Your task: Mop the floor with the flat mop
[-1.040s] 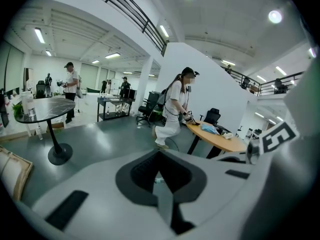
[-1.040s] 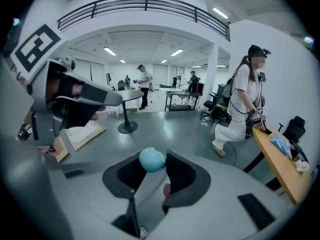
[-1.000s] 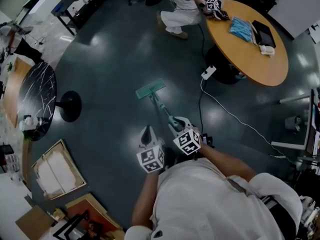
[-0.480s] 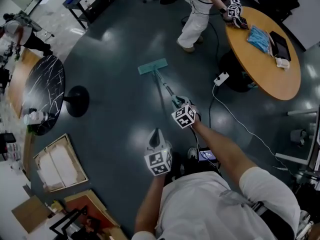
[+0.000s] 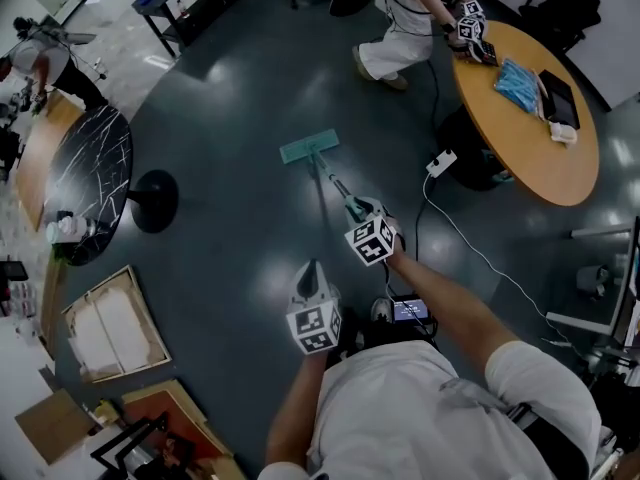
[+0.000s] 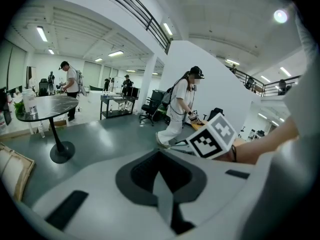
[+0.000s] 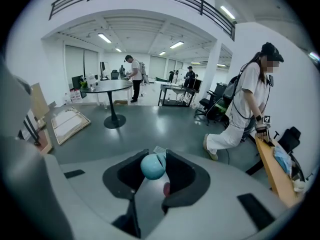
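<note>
The flat mop's teal head [image 5: 308, 147] lies flat on the dark floor ahead of me. Its handle [image 5: 335, 183] slopes back to my right gripper [image 5: 356, 207], which is shut on the handle's upper end. In the right gripper view the handle's rounded teal tip [image 7: 152, 166] sits between the jaws of the right gripper [image 7: 153, 170], with the mop head [image 7: 159, 150] small beyond it. My left gripper [image 5: 309, 267] hangs lower and to the left, clear of the mop. In the left gripper view the left gripper [image 6: 161, 194] is shut with nothing in it.
A round black marble table [image 5: 85, 183] on a disc base [image 5: 155, 201] stands left. An oval wooden table [image 5: 530, 108] is at right, with a power strip [image 5: 441, 161] and white cable [image 5: 470, 243] on the floor. A person in white [image 5: 410, 18] stands beyond the mop. Framed boards [image 5: 105, 333] lie lower left.
My right gripper has pushed the mop forward, away from my body, then nearly stopped. The person in white has stepped along the wooden table. The left gripper has barely moved.
</note>
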Demonstrator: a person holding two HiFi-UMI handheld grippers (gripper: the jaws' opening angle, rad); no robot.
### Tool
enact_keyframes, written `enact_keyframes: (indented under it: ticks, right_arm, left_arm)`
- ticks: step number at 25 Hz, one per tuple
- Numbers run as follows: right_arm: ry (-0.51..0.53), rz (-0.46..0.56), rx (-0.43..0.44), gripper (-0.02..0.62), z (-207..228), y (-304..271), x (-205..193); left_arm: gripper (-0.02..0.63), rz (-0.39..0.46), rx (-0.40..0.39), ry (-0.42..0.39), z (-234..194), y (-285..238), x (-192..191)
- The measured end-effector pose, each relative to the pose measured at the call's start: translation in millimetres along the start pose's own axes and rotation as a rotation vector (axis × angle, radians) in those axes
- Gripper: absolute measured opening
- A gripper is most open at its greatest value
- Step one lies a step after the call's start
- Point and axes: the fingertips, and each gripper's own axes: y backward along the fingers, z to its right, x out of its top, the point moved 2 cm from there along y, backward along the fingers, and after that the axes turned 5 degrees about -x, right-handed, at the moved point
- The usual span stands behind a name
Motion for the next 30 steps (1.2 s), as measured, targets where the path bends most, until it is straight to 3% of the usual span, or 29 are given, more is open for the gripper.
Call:
enact_keyframes:
  ticks: [9,14,22,30]
  right_arm:
    - [-0.022,-0.017,0.085,0.112,-19,175,-59]
    - [-0.011,-0.054,0.110,0.112,-32,226,-91]
    - [0.007,0.069,0.105,0.112,-43,228,-80]
    - [-0.009,0.098,0.088,0.112,-43,188,-63]
  left_arm:
    - [0.005,0.031,-0.022,0.007,34,37,-8]
    - [0.006,0.020,-0.021,0.023,45,44,-23]
    - [0.005,0.031,-0.018,0.017,51,42,-19]
    - [0.006,0.018,-0.004,0.026,32,35,-17]
